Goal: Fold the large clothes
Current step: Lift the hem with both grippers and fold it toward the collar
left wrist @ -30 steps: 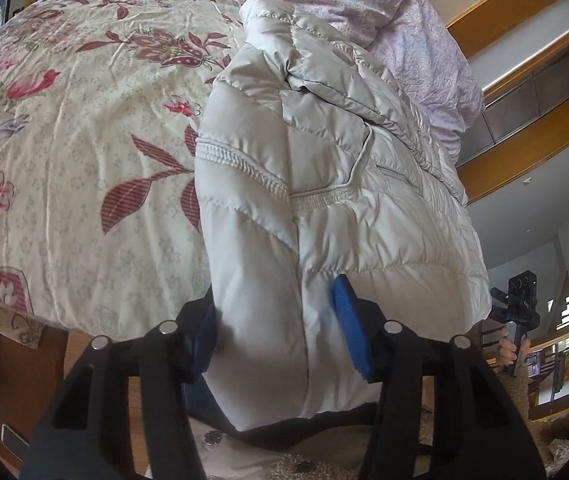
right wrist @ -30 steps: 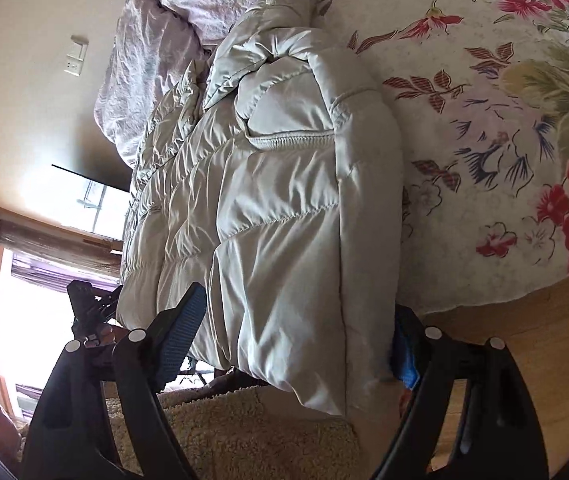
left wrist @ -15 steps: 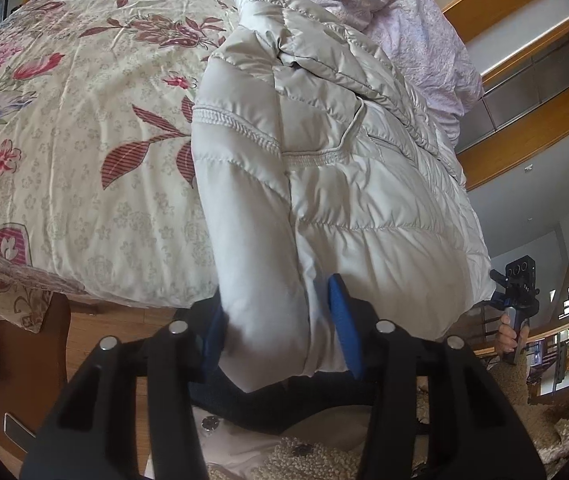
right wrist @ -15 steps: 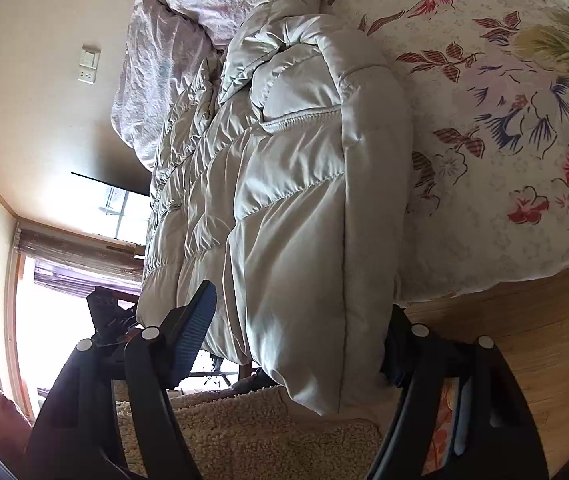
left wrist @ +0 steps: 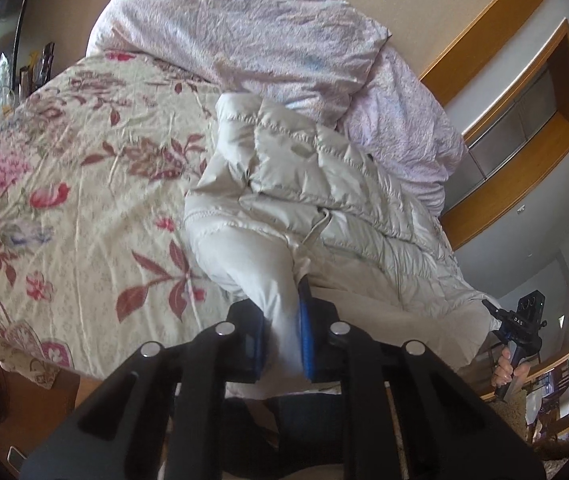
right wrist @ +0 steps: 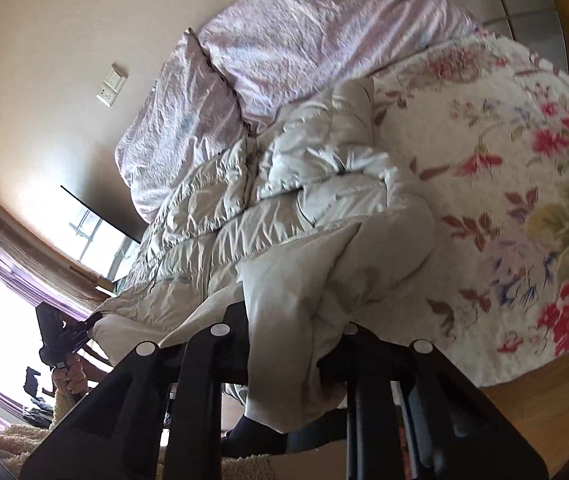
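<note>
A pale beige puffer jacket (left wrist: pixel 324 200) lies lengthwise on the bed, its lower edge hanging over the near side. My left gripper (left wrist: pixel 282 332) is shut on one corner of that hem, blue pads (left wrist: pixel 306 324) pressing the fabric. In the right wrist view the jacket (right wrist: pixel 284 220) bunches up between the fingers of my right gripper (right wrist: pixel 292 328), whose jaws are closing on the other hem corner. Each view shows the opposite gripper at the far corner: the right one (left wrist: pixel 524 316) in a hand, the left one (right wrist: pixel 56 332).
A floral quilt (left wrist: pixel 64 200) covers the bed beside the jacket, and lilac pillows (left wrist: pixel 244 32) lie at the head. Wooden floor (right wrist: pixel 524 392) runs along the bed's near side, with a shaggy rug (right wrist: pixel 24 440) below. A wood-framed wall niche (left wrist: pixel 544 100) is at right.
Both grippers have closed on the jacket's hem and risen. The hem now lifts off the bed's edge and the fabric gathers into folds between the fingers.
</note>
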